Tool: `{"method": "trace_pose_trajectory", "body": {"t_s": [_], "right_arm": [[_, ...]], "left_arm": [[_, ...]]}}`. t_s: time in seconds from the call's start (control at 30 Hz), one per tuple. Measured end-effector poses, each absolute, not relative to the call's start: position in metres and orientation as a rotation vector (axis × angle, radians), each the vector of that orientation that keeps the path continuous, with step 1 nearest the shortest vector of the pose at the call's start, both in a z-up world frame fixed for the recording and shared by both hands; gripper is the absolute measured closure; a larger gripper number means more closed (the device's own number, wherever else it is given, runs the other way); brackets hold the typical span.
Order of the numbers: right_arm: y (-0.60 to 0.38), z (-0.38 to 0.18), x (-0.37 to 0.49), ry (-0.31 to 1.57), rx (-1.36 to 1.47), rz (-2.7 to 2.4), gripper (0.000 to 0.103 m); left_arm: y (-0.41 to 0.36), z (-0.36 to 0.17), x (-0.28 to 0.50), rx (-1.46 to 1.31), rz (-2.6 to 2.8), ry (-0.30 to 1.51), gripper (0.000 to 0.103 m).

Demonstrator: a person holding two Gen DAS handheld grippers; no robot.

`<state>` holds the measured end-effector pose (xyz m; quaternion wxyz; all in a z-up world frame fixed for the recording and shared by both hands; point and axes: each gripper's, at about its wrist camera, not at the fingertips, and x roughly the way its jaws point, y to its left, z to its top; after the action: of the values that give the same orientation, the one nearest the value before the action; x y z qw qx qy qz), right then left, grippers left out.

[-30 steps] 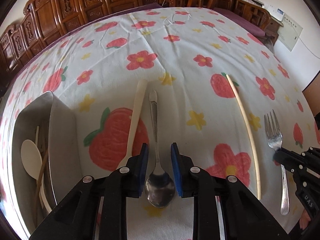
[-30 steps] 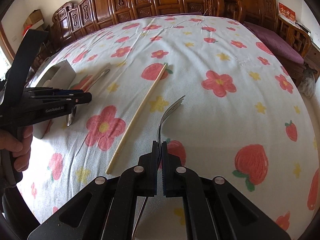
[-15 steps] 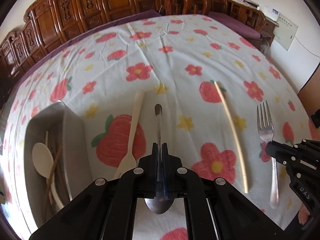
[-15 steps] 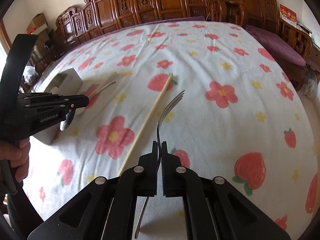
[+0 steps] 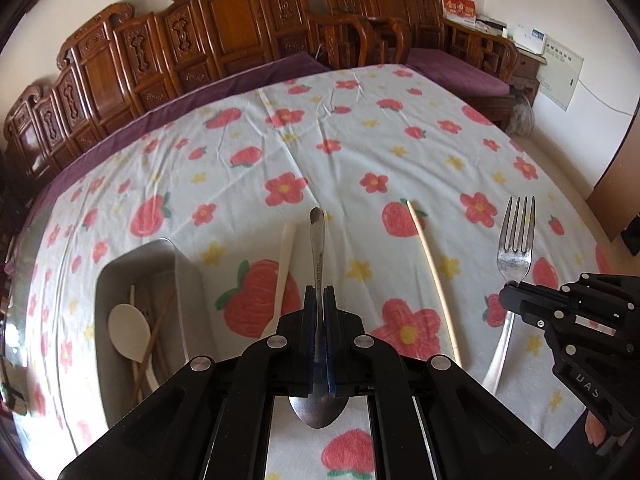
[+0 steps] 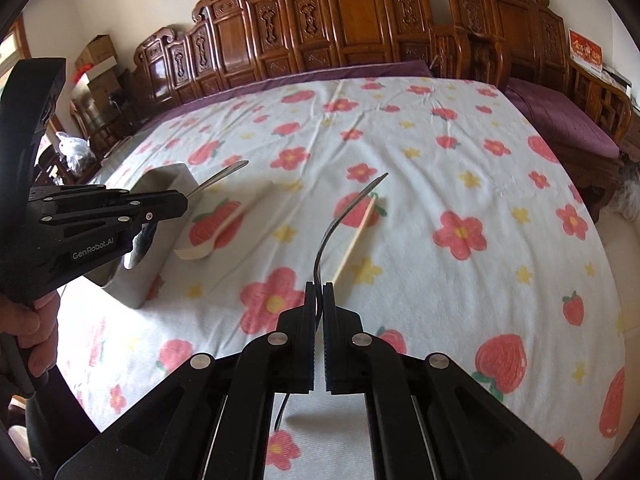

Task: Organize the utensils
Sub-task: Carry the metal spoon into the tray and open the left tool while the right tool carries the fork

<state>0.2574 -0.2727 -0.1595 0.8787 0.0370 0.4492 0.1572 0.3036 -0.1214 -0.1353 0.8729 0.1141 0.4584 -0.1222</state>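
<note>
My left gripper [image 5: 319, 292] is shut on a metal spoon [image 5: 317, 248], held above the flowered cloth with its bowl toward the camera. My right gripper [image 6: 319, 286] is shut on a metal fork [image 6: 340, 220], lifted off the cloth, tines pointing away. The right gripper [image 5: 508, 294] and the fork [image 5: 515, 240] also show in the left wrist view. The left gripper [image 6: 182, 204] and the spoon handle [image 6: 218, 178] also show in the right wrist view. A metal tray [image 5: 188, 280] at the left holds a white spoon [image 5: 129, 332] and brown sticks.
A cream plastic fork [image 5: 285, 268] and a pale chopstick [image 5: 434, 284] lie on the cloth between the grippers. The chopstick [image 6: 352, 252] and the cream fork [image 6: 224, 232] also show in the right wrist view. Carved wooden chairs stand behind the table.
My left gripper has shut on the metal spoon and lifted it off the cloth. My right gripper has raised the fork higher. Both views have pulled up and back.
</note>
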Motion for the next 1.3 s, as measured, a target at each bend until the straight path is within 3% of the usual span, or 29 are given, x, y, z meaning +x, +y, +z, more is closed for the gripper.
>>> {"method": "trace_pose_trajectory", "body": {"t_s": [0.73,1.3], "right_arm": [[-0.232,-0.119,0.238,0.846,0.031,0.432,0.099],[-0.170,-0.081,0.259,0.804,0.028,0.511,0.099]], "left_arm": [[-0.058,-0.100,0.278,0.165,-0.204,0.880,0.100],[0.023,-0.138,0.287,0.093,-0.097,0.939,0.100]]}}
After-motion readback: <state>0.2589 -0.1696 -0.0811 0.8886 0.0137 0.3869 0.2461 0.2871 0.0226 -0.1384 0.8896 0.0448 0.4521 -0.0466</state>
